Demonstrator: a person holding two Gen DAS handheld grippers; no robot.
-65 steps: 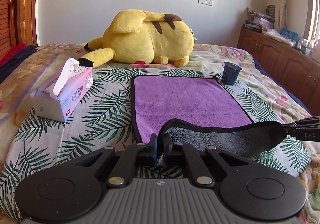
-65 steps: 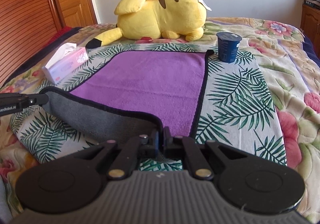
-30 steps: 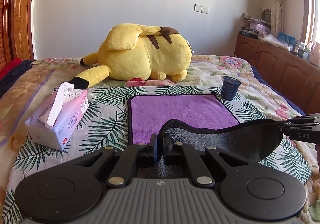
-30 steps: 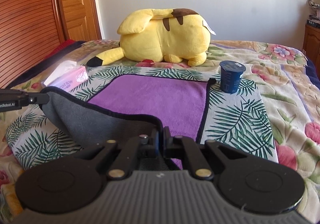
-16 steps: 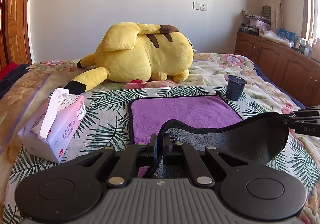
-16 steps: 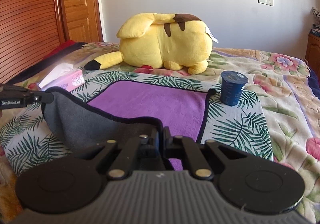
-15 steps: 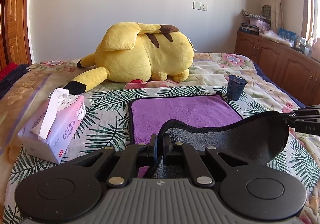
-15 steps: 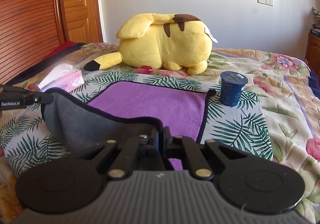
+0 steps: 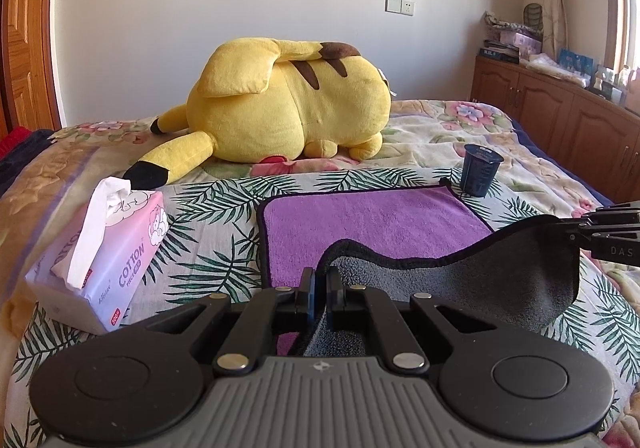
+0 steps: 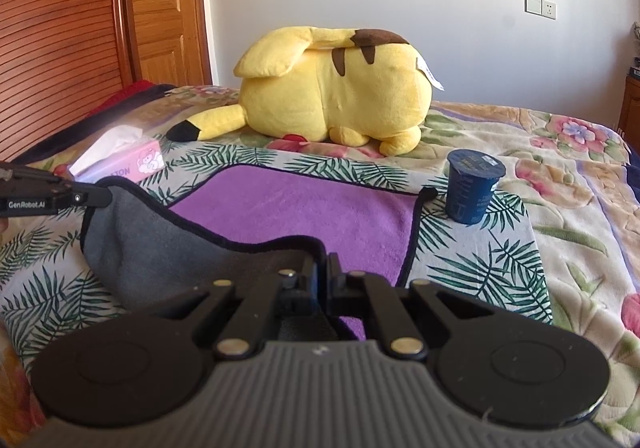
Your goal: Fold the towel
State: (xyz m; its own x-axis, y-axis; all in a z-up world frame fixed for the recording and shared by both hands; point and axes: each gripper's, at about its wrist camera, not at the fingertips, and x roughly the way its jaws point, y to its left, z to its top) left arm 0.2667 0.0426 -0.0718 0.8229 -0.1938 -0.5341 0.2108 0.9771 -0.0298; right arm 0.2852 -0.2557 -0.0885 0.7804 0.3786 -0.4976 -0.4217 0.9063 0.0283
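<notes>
While right-view-only, probably door (image 10: 160, 7).

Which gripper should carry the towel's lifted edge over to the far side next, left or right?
Neither alone. The left hand-held gripper and the right hand-held gripper each pinch a near corner of the towel, equally placed. Best both carry together, likely avoiding the cup.

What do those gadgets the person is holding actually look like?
Both are matte black. Left gripper and right gripper each have two slim fingers on linkage arms with silver rivets, round discs either side and a ribbed grey body. White lettering marks their sides.
</notes>
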